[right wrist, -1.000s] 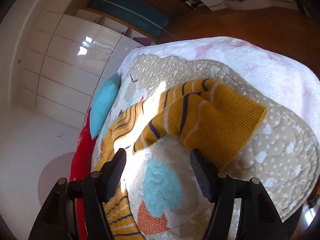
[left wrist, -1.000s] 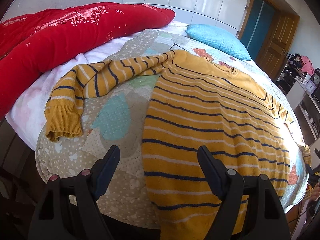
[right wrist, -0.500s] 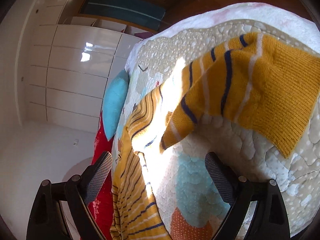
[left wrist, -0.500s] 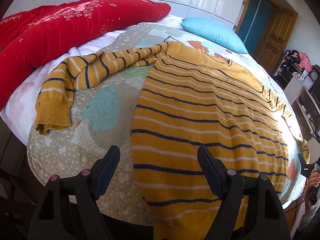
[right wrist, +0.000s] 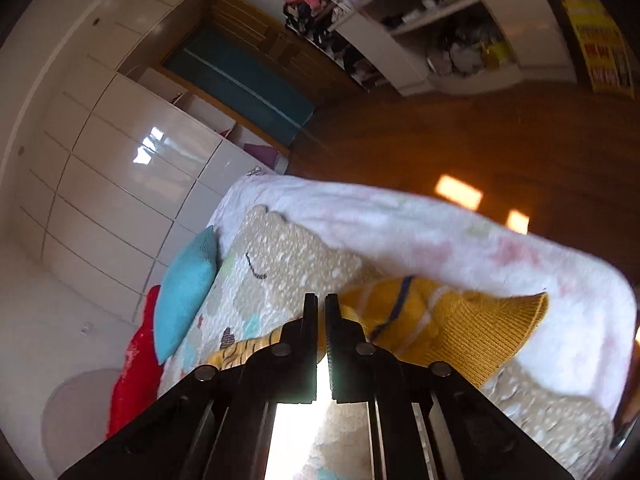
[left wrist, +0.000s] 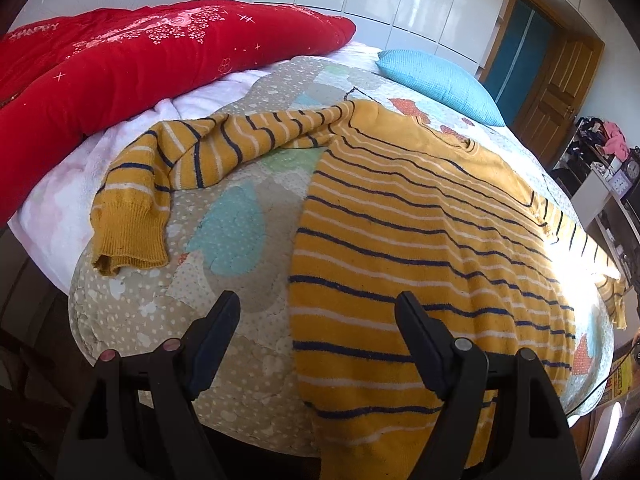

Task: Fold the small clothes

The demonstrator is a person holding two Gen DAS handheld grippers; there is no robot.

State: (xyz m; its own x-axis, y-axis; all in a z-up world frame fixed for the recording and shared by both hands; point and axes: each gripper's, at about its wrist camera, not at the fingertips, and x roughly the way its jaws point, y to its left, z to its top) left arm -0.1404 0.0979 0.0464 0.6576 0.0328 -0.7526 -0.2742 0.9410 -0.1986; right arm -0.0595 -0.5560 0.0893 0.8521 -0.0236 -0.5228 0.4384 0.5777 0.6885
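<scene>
A yellow sweater with navy and white stripes (left wrist: 420,248) lies spread flat on the patterned quilt (left wrist: 240,236), hem toward me. Its left sleeve (left wrist: 192,168) bends out to the left, cuff near the quilt's edge. My left gripper (left wrist: 318,324) is open and empty, hovering over the hem's left corner. In the right wrist view my right gripper (right wrist: 321,312) is shut on the sweater's right sleeve (right wrist: 452,328), near its yellow cuff, at the bed's right edge.
A red duvet (left wrist: 132,64) lies at the bed's back left and a blue pillow (left wrist: 436,80) at the head. A white blanket (right wrist: 440,236) hangs over the bed's side. Wooden floor (right wrist: 460,136), white wardrobes and shelves stand beyond.
My right gripper was open above the right sleeve; it has dropped onto the sleeve and closed on it. My left gripper drifted slightly closer to the hem and stays open.
</scene>
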